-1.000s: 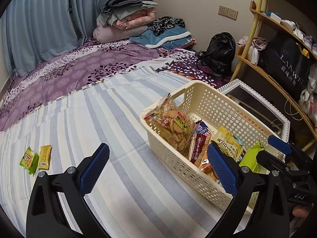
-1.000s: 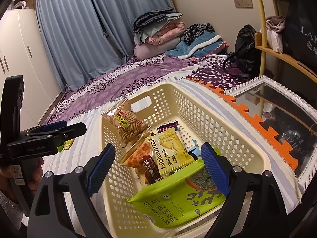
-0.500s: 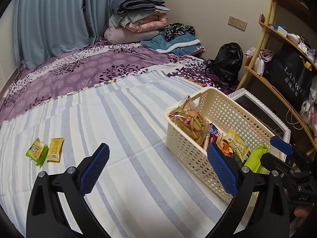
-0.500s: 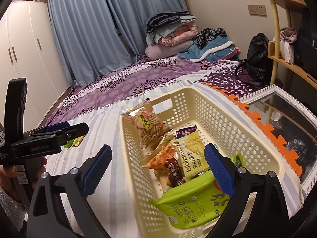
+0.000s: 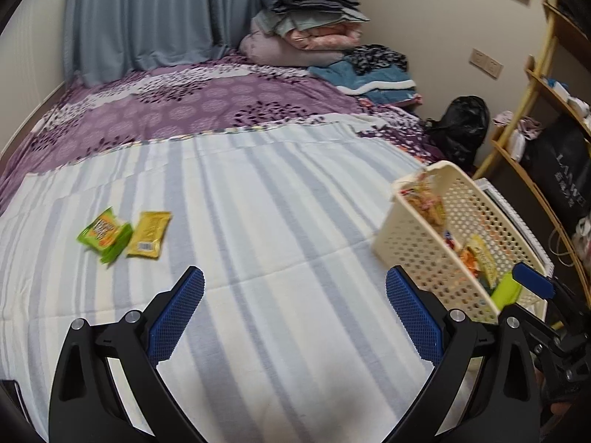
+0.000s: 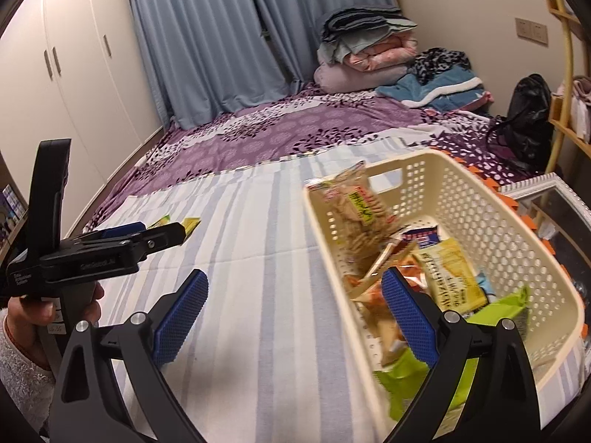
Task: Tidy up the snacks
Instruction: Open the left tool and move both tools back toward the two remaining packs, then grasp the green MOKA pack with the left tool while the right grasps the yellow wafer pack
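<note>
Two loose packets, green packet [image 5: 104,233] and yellow packet [image 5: 149,234], lie ahead-left of my left gripper [image 5: 294,312], well apart. Both grippers spread, empty; left nearer. Right gripper [image 6: 294,313] sits by basket [image 6: 480,184].

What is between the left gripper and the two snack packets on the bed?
Only bare striped blanket lies between the left gripper and the green packet and yellow packet, seen in the left wrist view.
</note>
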### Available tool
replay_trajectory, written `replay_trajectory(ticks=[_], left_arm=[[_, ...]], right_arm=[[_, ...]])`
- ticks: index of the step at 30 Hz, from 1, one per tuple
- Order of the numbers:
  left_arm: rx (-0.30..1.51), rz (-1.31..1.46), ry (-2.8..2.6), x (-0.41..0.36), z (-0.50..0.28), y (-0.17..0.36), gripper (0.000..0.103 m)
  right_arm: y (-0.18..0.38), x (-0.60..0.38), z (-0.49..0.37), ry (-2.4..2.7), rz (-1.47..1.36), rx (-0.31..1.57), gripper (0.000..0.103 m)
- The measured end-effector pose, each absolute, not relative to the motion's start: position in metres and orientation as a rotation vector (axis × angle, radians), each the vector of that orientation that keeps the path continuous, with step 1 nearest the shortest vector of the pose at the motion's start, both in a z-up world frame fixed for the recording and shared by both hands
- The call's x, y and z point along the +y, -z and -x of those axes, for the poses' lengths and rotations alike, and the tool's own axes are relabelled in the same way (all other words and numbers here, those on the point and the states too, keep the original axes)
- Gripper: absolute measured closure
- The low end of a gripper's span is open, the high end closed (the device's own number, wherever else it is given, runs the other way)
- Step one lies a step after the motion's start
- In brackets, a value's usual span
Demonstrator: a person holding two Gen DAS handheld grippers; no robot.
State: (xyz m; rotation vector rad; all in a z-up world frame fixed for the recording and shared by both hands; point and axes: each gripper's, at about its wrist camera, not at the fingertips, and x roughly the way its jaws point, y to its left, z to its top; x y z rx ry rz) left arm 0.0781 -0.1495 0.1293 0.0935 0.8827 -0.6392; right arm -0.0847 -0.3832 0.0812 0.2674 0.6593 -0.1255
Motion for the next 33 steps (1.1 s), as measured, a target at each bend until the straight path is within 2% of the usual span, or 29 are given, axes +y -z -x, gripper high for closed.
replay_trajectory(ticks=[21, 33], left_arm=[[0.948, -0.031, 0.322, -0.012, -0.168, -0.079, 0.003], [0.955, -0.176, 0.313, -0.009, -0.234, -0.038, 0.003]], right_arm=[[-0.042, -0.304, 0.016, -0.031, -0.208, 0.84, 0.009], [-0.019, -0.292, -0.012, -0.041, -0.207, 0.916, 0.009]])
